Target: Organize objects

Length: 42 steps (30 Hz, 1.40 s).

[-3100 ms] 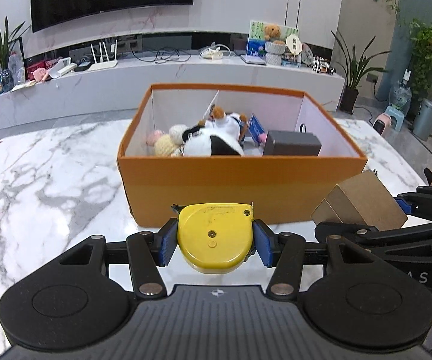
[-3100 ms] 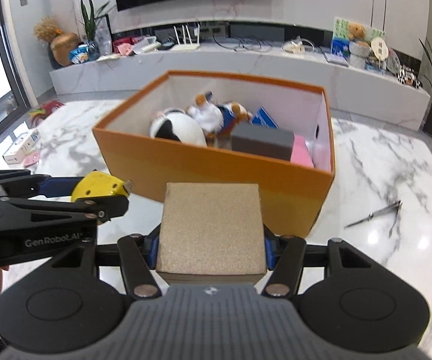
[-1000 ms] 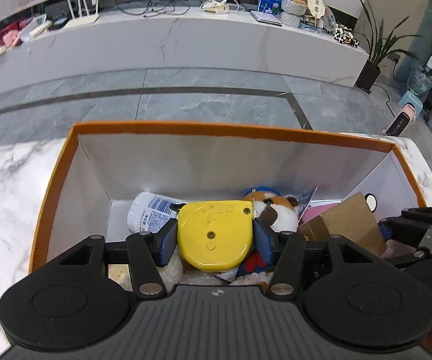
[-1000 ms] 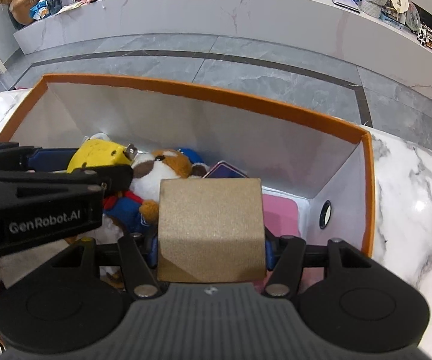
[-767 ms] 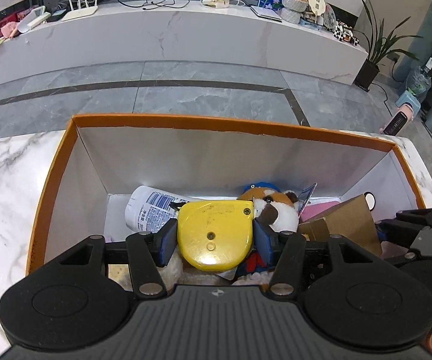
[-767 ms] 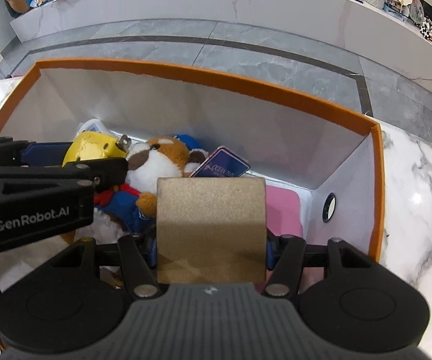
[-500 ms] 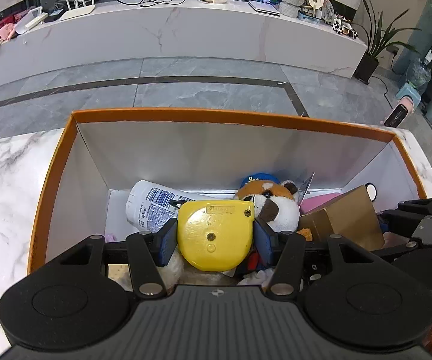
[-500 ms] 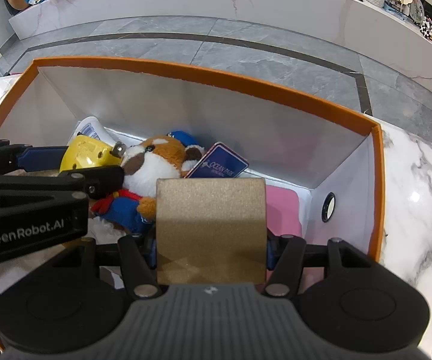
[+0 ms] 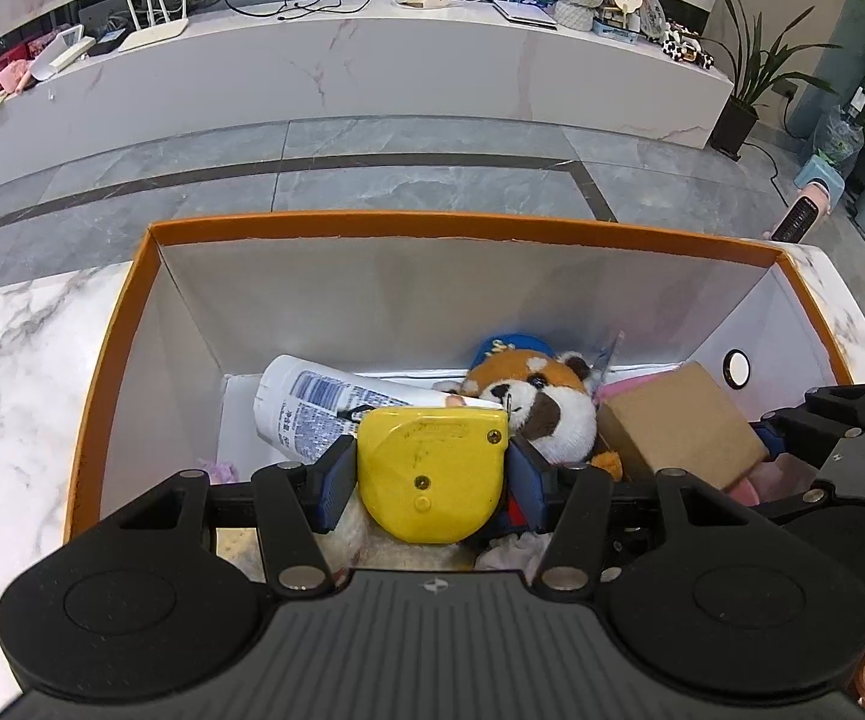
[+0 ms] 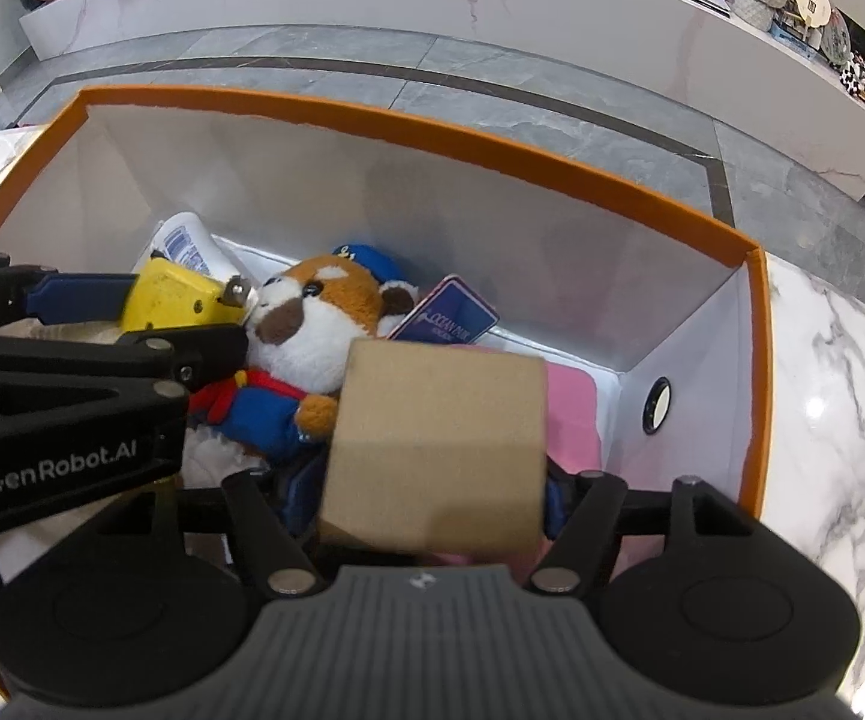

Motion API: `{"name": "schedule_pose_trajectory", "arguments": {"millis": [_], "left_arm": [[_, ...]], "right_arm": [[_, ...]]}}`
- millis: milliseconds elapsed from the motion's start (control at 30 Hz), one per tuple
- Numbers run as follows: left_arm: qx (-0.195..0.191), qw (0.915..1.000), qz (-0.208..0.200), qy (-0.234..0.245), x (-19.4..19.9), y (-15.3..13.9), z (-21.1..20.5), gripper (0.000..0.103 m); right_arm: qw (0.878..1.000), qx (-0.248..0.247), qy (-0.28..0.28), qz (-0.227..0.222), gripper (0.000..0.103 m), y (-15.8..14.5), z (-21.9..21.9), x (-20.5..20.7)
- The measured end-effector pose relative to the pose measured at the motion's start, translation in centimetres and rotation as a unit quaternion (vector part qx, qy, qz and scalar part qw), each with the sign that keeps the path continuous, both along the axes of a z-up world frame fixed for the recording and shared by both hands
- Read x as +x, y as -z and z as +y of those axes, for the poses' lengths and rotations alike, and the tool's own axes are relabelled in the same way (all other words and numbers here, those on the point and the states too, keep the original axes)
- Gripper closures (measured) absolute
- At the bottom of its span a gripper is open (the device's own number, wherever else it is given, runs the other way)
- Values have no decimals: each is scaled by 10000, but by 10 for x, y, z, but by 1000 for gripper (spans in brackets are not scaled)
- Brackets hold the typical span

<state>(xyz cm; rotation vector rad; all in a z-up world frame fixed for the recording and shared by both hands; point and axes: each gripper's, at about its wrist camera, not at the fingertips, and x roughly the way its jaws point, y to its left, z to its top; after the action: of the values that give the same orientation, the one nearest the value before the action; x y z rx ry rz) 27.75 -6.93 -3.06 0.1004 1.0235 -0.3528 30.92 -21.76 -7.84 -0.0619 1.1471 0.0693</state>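
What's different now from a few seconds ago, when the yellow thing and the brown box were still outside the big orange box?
Both grippers carried their loads from the table into the orange box. The right gripper is opening: the cardboard box has tipped askew over the pink item, slipping free. The left gripper still clamps the yellow tape measure. The plush toy and white bottle stayed inside.

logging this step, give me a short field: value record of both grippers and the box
container: orange box, white inside, on marble table
left gripper: shut on yellow tape measure, over the box
right gripper: jaws opening, brown cardboard box between them and tilted, over the pink item
already inside: plush toy, white bottle, blue card
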Motion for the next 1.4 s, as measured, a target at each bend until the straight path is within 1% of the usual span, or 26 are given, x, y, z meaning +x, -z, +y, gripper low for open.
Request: {"name": "schedule_pose_trajectory", "arguments": {"millis": [167,267,367,400,433,600,733,867,933,1033,1167,1200,1267,1400], "left_arm": [[-33,10000,-37,-37,-6,-5,1,40],[-152,9998,-36,-91,-10,-11,6,40],[-242,9996,-83,-119,-16,-19,8,40],[-248,9995,-118,-127,-19,-22,9,40],[-256,9995,-147,-136,-21,-24,10,40],[-366,9983,-385,-238,-46,-41,16,40],[-461,9975,-469,-274,-67,-54,18,40],[-374,9960,-746,-314,-98,-68,20,40],[-341,9951,-865,-329,-116,-74,23,40],[-185,9938,-1033,-357,-144,-79,27,40],[192,9892,-1377,-469,-178,-83,33,40],[252,9879,-1450,-497,-186,-82,34,38],[319,9860,-1547,-544,-200,-82,36,35],[317,9840,-1613,-680,-216,-76,40,35]], "right_arm": [[9999,-95,3,-131,30,-6,3,-6],[9997,-85,1,-246,29,-14,5,-16],[9993,-32,-9,-376,25,-23,7,-24],[9989,-86,7,-461,21,-27,8,-28],[9983,-134,-4,-567,21,-31,10,-33],[9956,-141,54,-925,20,-51,11,-61],[9931,-184,182,-1145,19,-64,13,-84],[9904,-118,334,-1334,18,-78,16,-116],[9890,-76,379,-1429,13,-82,18,-135],[9870,-75,435,-1544,13,-87,23,-165],[9850,-64,504,-1650,13,-85,32,-200],[9847,-68,515,-1665,13,-84,34,-207],[9835,-78,541,-1722,13,-81,40,-222],[9829,-95,593,-1743,12,-70,51,-240]]}}
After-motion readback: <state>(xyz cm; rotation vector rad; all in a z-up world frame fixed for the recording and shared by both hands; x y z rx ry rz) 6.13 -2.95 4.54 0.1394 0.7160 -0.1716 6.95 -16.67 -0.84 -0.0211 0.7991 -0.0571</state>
